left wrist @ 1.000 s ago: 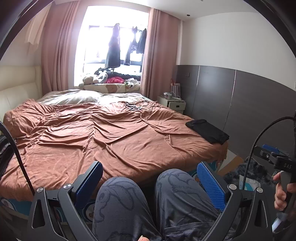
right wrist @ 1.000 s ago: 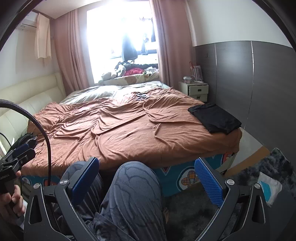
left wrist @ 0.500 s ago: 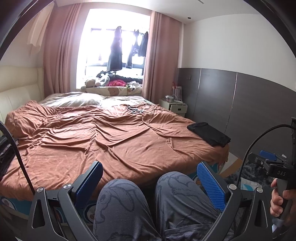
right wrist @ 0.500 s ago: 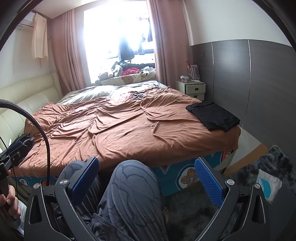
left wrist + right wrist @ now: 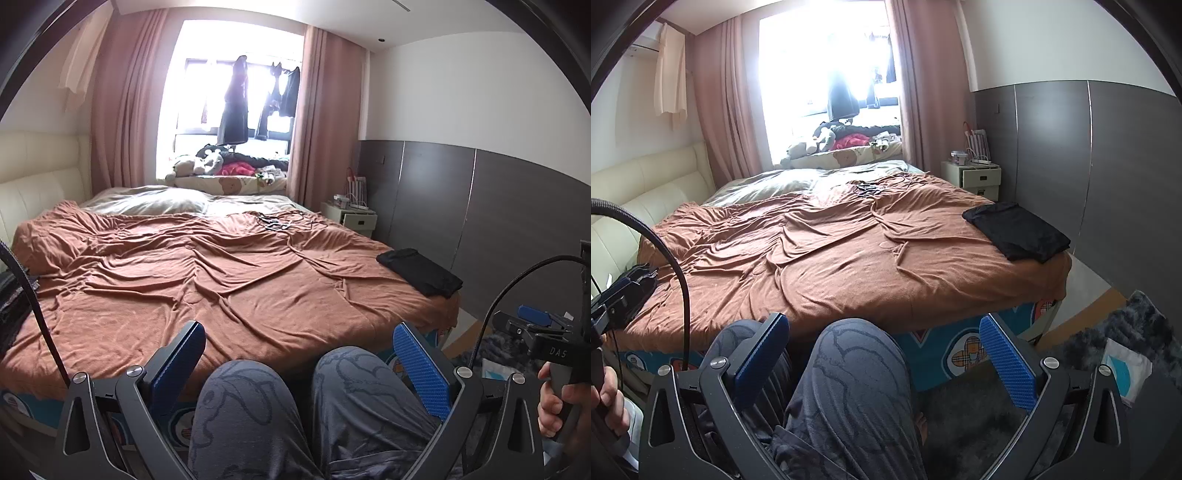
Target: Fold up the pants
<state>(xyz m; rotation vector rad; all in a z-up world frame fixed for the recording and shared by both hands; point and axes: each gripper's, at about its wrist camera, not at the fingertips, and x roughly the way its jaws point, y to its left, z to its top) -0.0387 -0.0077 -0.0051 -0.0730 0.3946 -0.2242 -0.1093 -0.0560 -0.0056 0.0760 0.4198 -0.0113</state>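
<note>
Item: black cloth garment, flat rectangular bundle point(image 5: 1015, 230), presumably the pants. Location: far right corner of the bed with rumpled rust-brown cover point(image 5: 831, 251), already lying folded flat; whether it awaits unfolding or has been set aside done cannot be told.

Item: left hand-held gripper point(image 5: 299, 363), blue ribbed pads spread wide, nothing between them; held low over the seated person's grey patterned trousers point(image 5: 295, 406).

Item: right hand-held gripper point(image 5: 886, 354), pads likewise apart and empty, same low position.

Handling note: any grasp of the bundle likely wants both pads on thick stacked edges, lifted level, lest layers slide apart.
</note>
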